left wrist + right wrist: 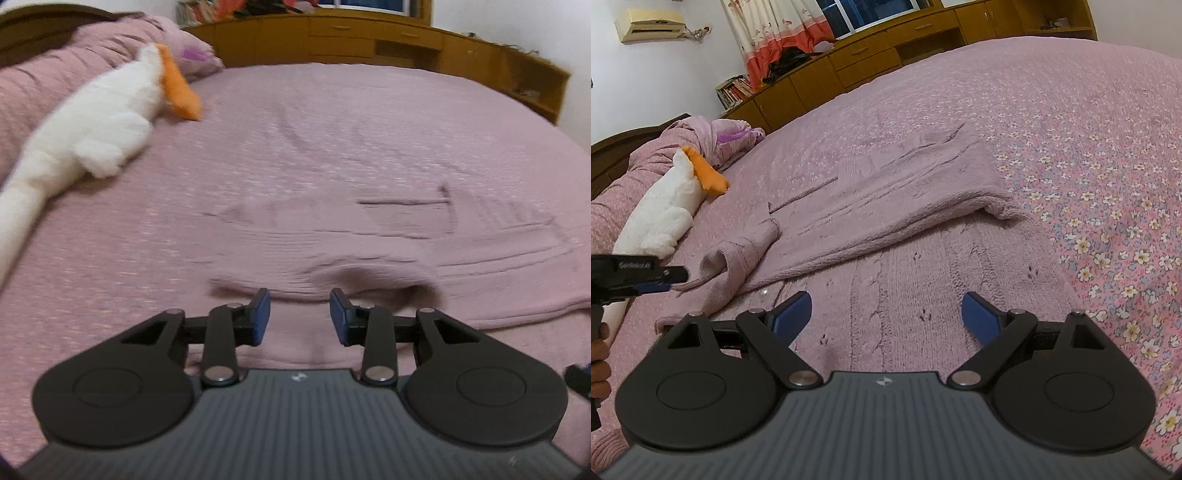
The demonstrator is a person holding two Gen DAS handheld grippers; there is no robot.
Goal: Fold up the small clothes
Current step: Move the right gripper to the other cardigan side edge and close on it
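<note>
A mauve knitted sweater (886,206) lies on the pink floral bedspread (1108,184), with one part folded over the body and a sleeve cuff (738,254) raised at its left. In the left wrist view the sweater (369,251) lies just ahead of my left gripper (300,314), which is open and empty above a raised fold. My right gripper (886,314) is wide open and empty, hovering over the sweater's near part. The left gripper also shows at the left edge of the right wrist view (665,278), next to the cuff.
A white plush toy with an orange beak (103,122) lies on the left of the bed, also in the right wrist view (672,206). Bunched pink bedding (701,136) sits near the headboard. Wooden cabinets (369,37) line the far bed edge.
</note>
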